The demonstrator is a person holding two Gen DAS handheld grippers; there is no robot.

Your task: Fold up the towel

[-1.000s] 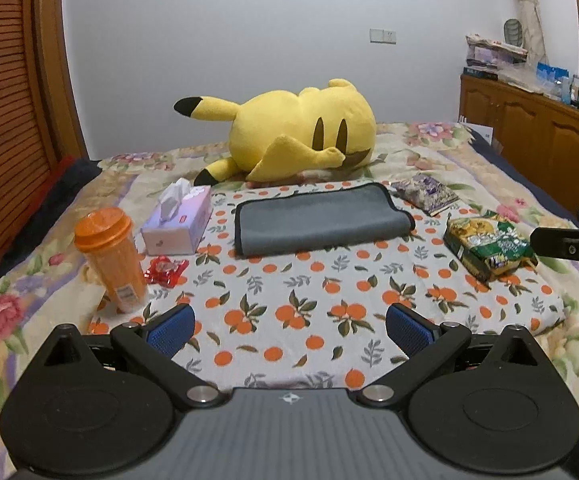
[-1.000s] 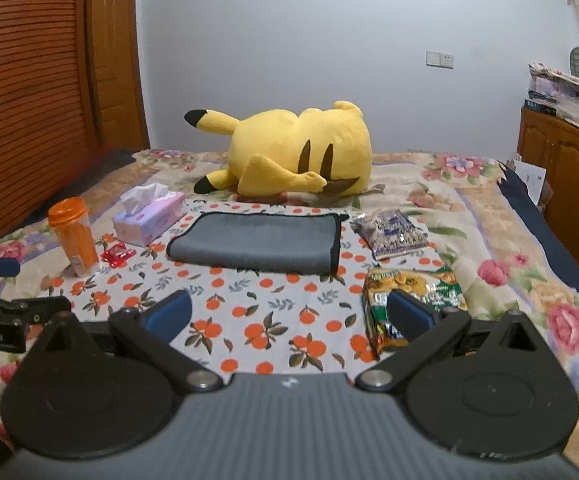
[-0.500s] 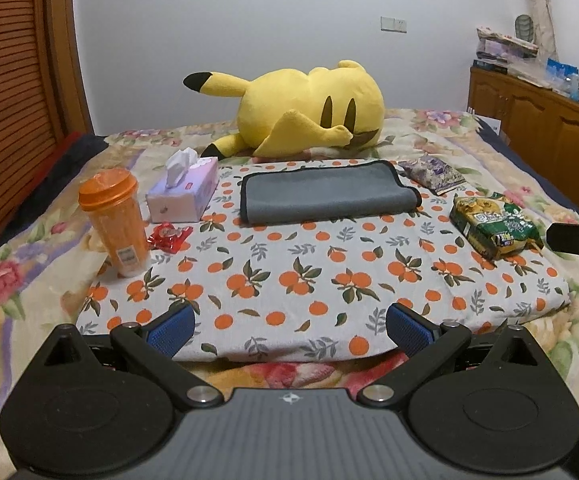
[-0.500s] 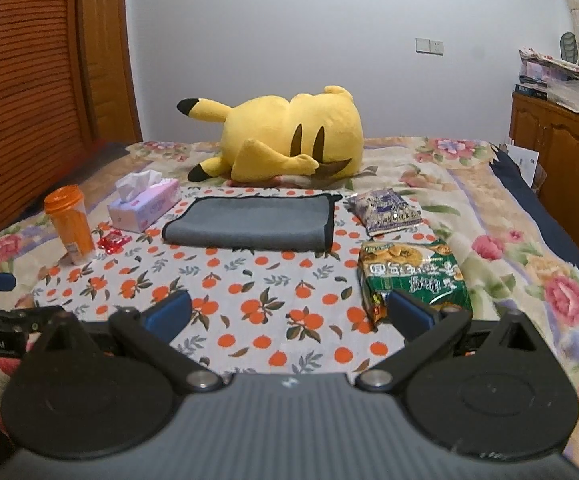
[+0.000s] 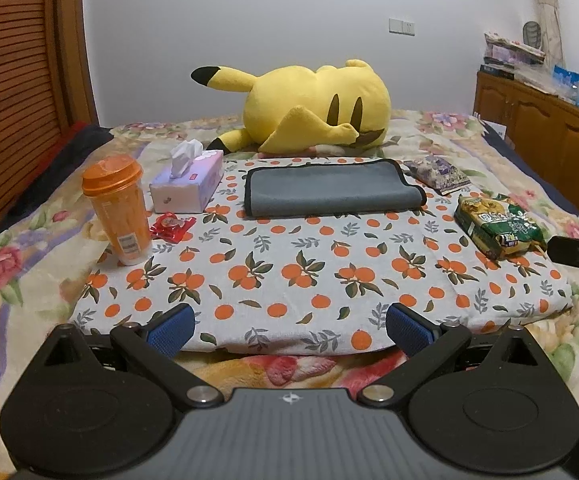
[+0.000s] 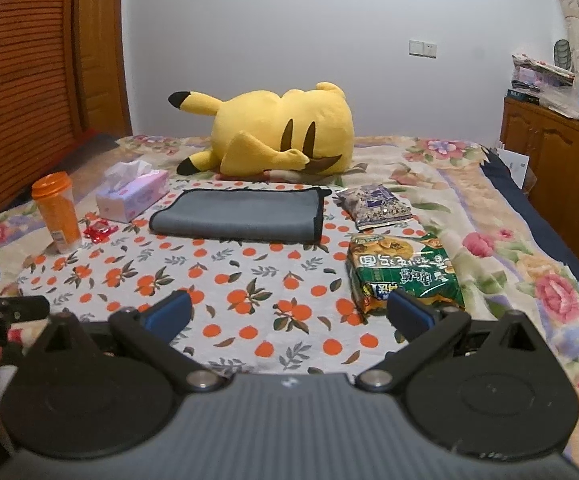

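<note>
Grey towel lies folded flat at far side of the orange-print cloth, long axis left–right, rolled fold edge facing near, just before the yellow plush. Left gripper and right gripper both spread wide, empty, well short of towel. Snack bag partly hidden behind the right gripper's fingertip.

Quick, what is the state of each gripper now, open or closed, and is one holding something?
Left gripper: open, holding nothing, short of the grey towel.
Right gripper: open, holding nothing.
</note>
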